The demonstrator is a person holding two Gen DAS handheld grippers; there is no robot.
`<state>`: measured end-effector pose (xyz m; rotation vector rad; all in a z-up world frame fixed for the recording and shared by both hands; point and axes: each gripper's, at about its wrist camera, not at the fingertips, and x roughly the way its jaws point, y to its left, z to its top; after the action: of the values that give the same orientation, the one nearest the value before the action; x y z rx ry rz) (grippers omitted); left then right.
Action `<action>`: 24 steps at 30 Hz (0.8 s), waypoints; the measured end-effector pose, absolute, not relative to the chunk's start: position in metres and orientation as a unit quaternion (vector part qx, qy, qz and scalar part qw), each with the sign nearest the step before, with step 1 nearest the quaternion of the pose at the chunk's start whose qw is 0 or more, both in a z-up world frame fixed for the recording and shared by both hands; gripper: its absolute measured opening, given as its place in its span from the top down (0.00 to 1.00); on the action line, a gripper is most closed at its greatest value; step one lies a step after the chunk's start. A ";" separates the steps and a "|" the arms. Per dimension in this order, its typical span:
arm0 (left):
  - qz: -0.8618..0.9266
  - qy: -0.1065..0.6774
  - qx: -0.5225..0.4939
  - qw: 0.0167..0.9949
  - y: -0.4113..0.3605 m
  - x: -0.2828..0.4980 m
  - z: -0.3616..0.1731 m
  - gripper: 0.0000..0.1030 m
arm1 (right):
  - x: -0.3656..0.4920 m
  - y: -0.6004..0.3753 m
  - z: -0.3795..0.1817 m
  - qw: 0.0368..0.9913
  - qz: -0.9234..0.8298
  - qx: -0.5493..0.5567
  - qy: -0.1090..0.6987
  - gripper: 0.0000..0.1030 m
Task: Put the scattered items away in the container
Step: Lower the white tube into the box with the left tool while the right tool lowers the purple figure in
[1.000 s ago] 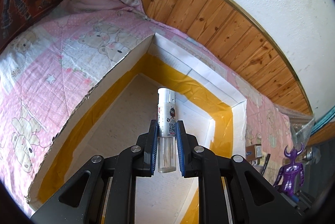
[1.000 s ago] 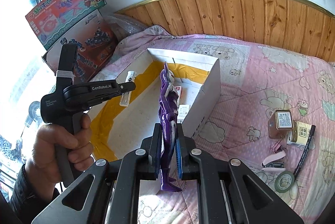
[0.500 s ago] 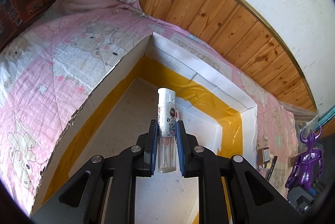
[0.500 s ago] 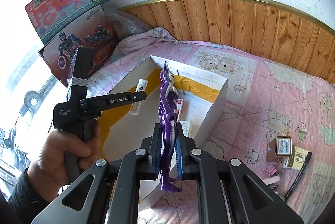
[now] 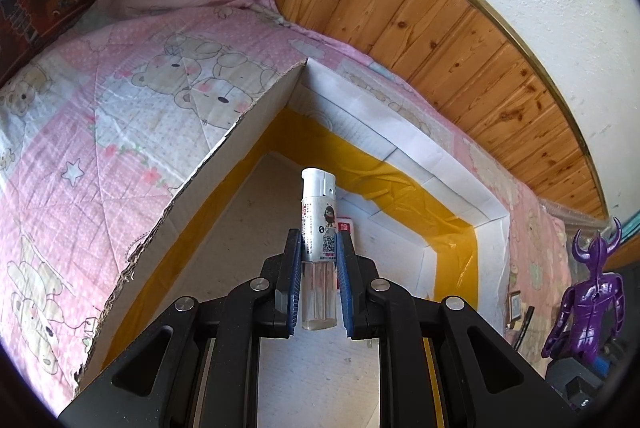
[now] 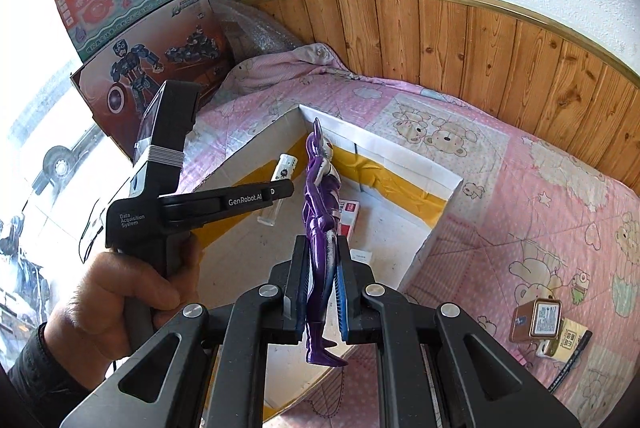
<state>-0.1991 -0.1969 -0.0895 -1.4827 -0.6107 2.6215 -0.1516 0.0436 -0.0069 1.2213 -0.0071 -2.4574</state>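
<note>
Both claws hang over the open box (image 5: 404, 147), ready to drop: left claw (image 5: 319, 260) clamps a lighter (image 5: 319, 228), right claw (image 6: 320, 268) a purple figure (image 6: 320, 228).

A bed covered by a pink teddy-bear quilt (image 6: 520, 187) fills the middle and right of the right wrist view. A white cardboard box (image 6: 400, 167) sits on it at centre; a small tin (image 6: 538, 320), a card (image 6: 572, 342) and a black pen (image 6: 570, 364) lie at lower right.
</note>
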 end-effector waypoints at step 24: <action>0.841 -0.190 -0.506 0.025 -0.192 -0.220 -0.109 0.83 | -0.200 0.018 -0.021 0.205 -0.865 0.446 0.102 0.88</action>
<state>-0.2197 -0.1917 -0.1090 -1.5653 -0.5869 2.6013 -0.2003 0.0183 -0.0209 1.2438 0.2830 -2.4127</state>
